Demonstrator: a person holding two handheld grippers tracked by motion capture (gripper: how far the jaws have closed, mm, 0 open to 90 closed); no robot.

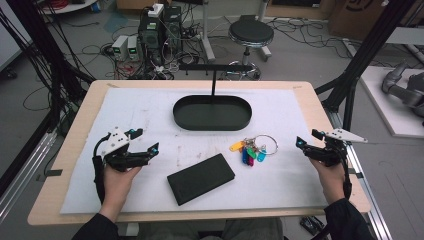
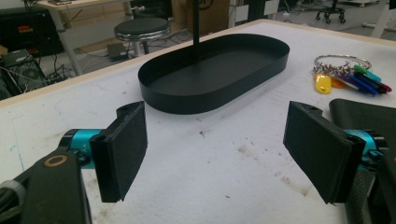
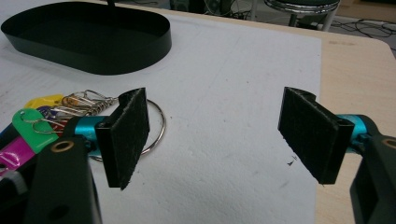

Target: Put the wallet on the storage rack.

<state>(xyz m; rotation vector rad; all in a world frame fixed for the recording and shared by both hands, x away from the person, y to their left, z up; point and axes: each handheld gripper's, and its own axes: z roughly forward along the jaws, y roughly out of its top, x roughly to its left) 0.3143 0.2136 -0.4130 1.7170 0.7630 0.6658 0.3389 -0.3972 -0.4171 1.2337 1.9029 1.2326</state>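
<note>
on the white foam-covered desk (image 1: 150, 110): bunch of keys with coloured plastic tags on a metal ring (image 1: 252, 148) just beside spread right claw (image 1: 306, 144), likely first pick; flat black rectangular case (image 1: 201, 178) nearer spread, empty left claw (image 1: 145, 141); black oval metal tray (image 1: 212, 112) beyond, probably the destination.

The high view looks forward and down from above the person's side onto the whole surface (image 1: 150, 110). The left gripper view sits low and close over the surface, facing the black oval tray (image 2: 212, 74) across its wide-apart jaws. The right gripper view, equally low, faces the same tray (image 3: 88, 39). Both gripper views share the tray and the key bunch (image 2: 348, 77) (image 3: 44, 121).
</note>
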